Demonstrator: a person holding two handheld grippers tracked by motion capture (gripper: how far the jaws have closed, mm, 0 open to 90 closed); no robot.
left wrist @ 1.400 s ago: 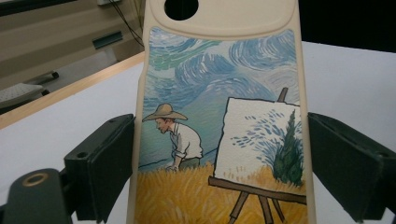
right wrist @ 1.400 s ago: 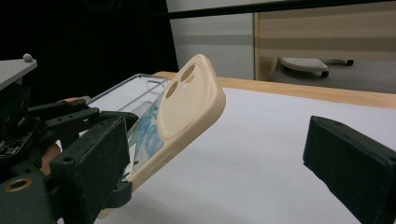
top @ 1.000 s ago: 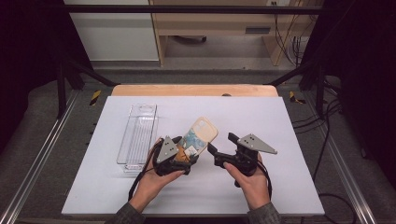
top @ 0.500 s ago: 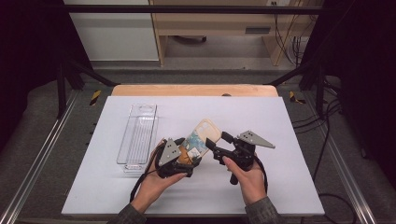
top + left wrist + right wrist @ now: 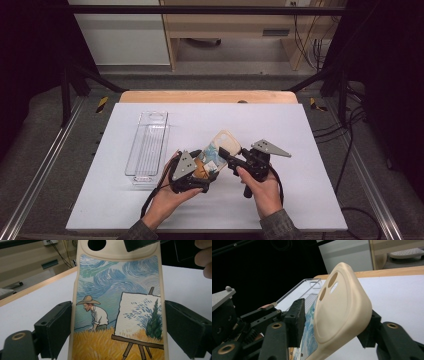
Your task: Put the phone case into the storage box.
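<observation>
A clear tray (image 5: 146,147) lies at nine o'clock of the hands. The left gripper (image 5: 200,172) clamps the phone case (image 5: 218,150) (painted side up) above the table (image 5: 300,130); at three o'clock, the right gripper (image 5: 229,159) has just been closing its jaws around the case's top end

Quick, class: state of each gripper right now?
Left gripper: shut on the phone case, gripping its sides.
Right gripper: fingers have just been closing around the case's top end; contact cannot be told.
</observation>
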